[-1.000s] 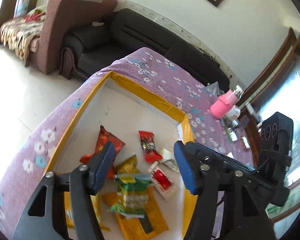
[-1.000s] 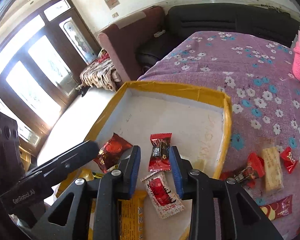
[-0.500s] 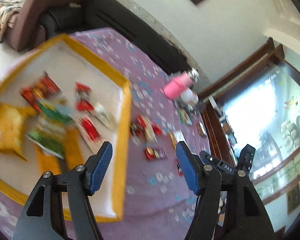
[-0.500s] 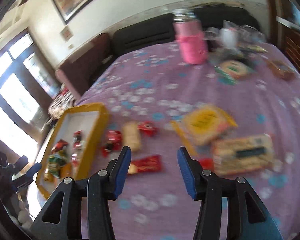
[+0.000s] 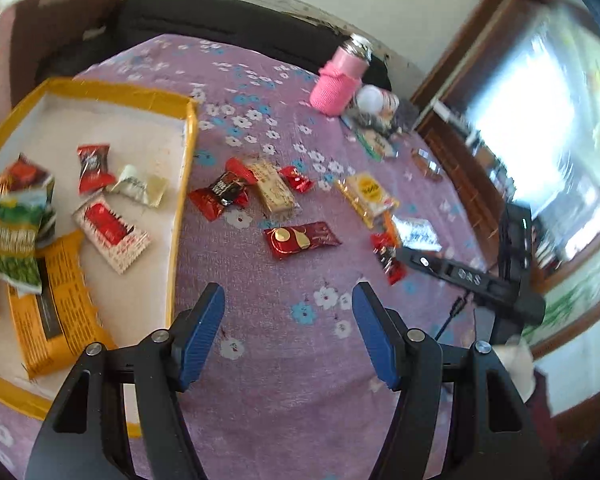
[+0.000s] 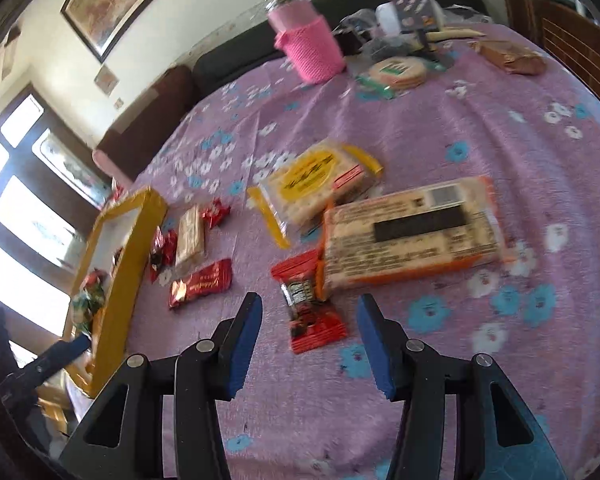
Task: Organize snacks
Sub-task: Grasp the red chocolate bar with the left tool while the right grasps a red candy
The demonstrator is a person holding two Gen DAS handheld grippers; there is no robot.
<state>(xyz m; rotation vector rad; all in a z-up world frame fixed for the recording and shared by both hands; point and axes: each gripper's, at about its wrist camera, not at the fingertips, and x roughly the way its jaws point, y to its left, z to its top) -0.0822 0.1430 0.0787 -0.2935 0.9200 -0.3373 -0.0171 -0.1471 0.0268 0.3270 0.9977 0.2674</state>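
The left gripper (image 5: 288,330) has its blue-padded jaws standing apart with nothing between them but bare cloth, just beside the near corner of the yellow-rimmed shallow cardboard tray (image 5: 182,184). The right gripper (image 6: 308,346) likewise holds nothing; its jaws are parted on either side of a small red foil snack packet with a dark label (image 6: 312,310), above it and not touching, which suggests this packet is the next one to be picked up.

That packet lies well to the right of the tray, its upper end tucked against a large orange-edged cracker pack turned label-down (image 6: 412,236). Beyond that rests a clear-wrapped yellow biscuit pack (image 6: 312,184). Closer to the tray lie a dark red bar with gold print (image 5: 302,238), a pale wafer bar (image 5: 274,192), a red-and-black twist-wrapped sweet (image 5: 224,196) and a tiny red sweet (image 5: 298,179).

Inside the tray, several packets are already gathered, red, green, white and orange ones, so the sorting looks partly done, with the loose snacks still outside it.

The counter is covered by a purple cloth with white and blue flowers (image 5: 284,384). Far from the tray stands a jar in a pink knitted sleeve (image 6: 308,48) among small clutter. Behind are a dark sofa (image 5: 220,28), a framed picture and bright windows.
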